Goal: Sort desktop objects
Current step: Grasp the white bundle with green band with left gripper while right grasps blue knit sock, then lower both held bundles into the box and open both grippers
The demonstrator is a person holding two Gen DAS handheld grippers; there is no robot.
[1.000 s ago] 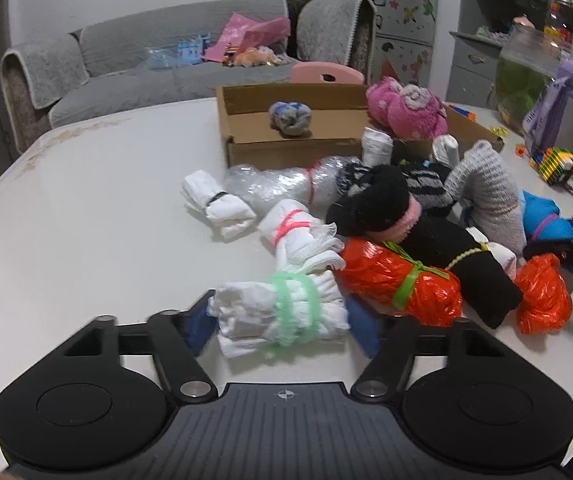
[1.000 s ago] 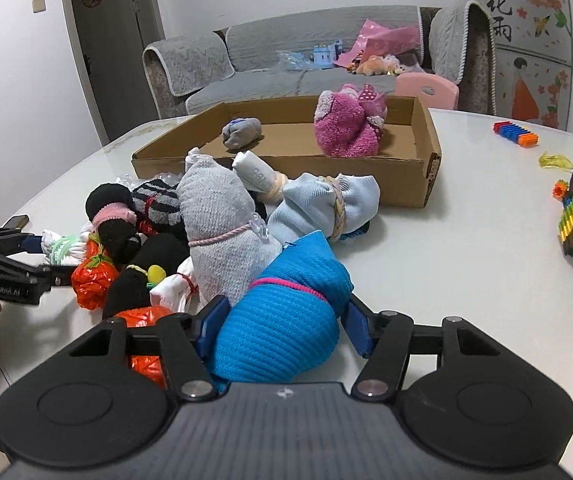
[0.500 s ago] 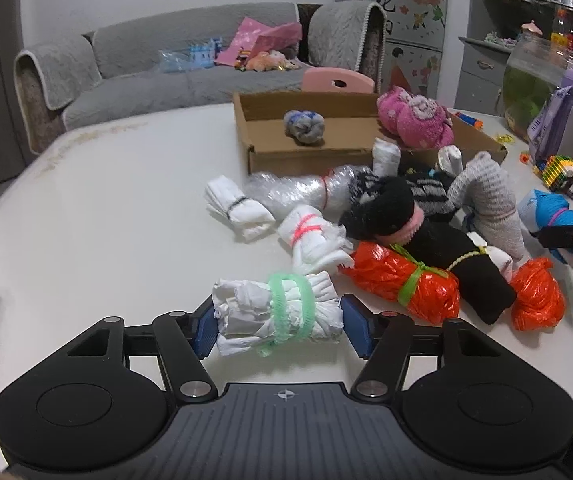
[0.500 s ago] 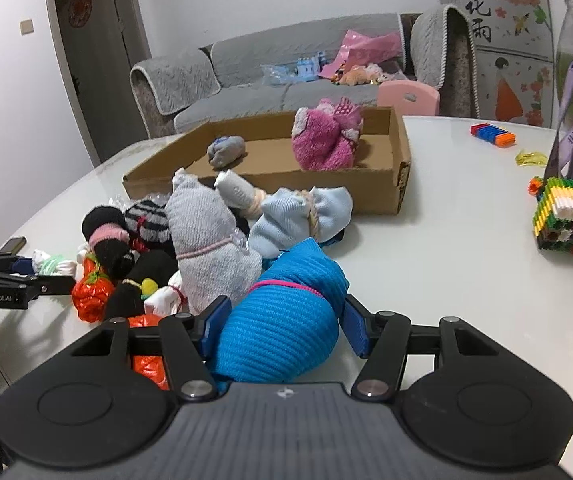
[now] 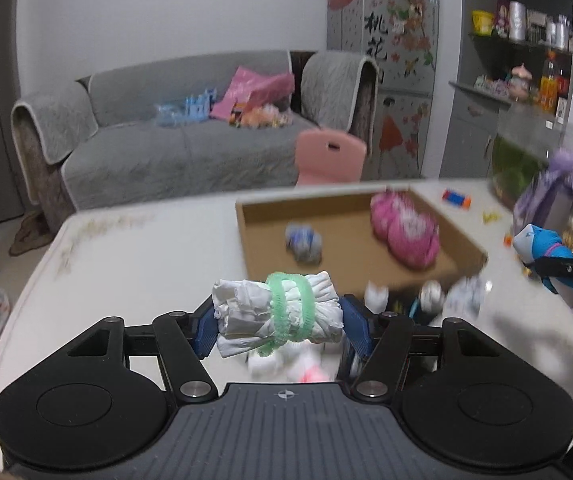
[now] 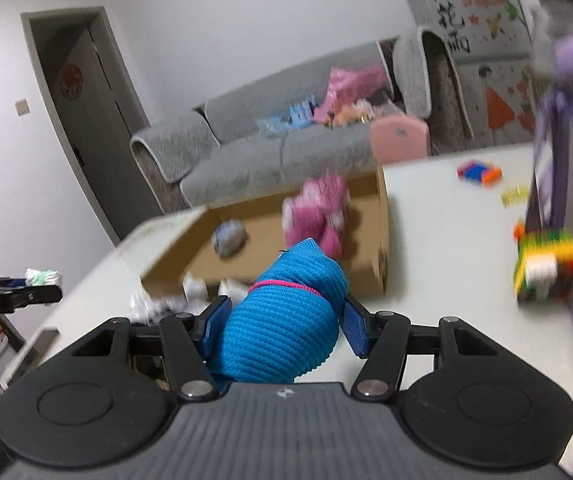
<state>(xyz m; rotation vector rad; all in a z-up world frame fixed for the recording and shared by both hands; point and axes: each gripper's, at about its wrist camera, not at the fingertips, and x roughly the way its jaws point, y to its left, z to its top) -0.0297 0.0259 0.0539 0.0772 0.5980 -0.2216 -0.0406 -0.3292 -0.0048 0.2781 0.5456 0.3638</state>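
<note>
Left gripper [image 5: 278, 326]: black body, blue pads, clamped on both ends of a white rolled cloth bundle bound with a pale green fuzzy band [image 5: 278, 316]; bundle held clear above the white tabletop [image 5: 134, 264], level between the pads. Right gripper [image 6: 284, 326]: same build, closed on the sides of a bright blue ribbed knit bundle tied with a thin pink band [image 6: 282, 320]; bundle lifted off the table, its narrow end toward the box. Open shallow brown cardboard box [image 5: 350, 216]: on the table beyond both grippers, holding a small grey-blue rolled bundle [image 5: 303, 243] near its left half and a fluffy pink bundle [image 5: 404, 230] toward its right. Further small white and grey bundles [image 5: 430, 292]: on the table against the near wall of the box, blurred. Multicoloured block cube [image 6: 546, 270]: on the table right of the box, well apart from it. Small blue-and-orange brick piece [image 6: 478, 170]: farther back on the table. Background: grey sofa [image 5: 174, 136] with pink bag and toys, pink child's chair back [image 5: 330, 156] at the table's far edge, dark door [image 6: 86, 120].
</note>
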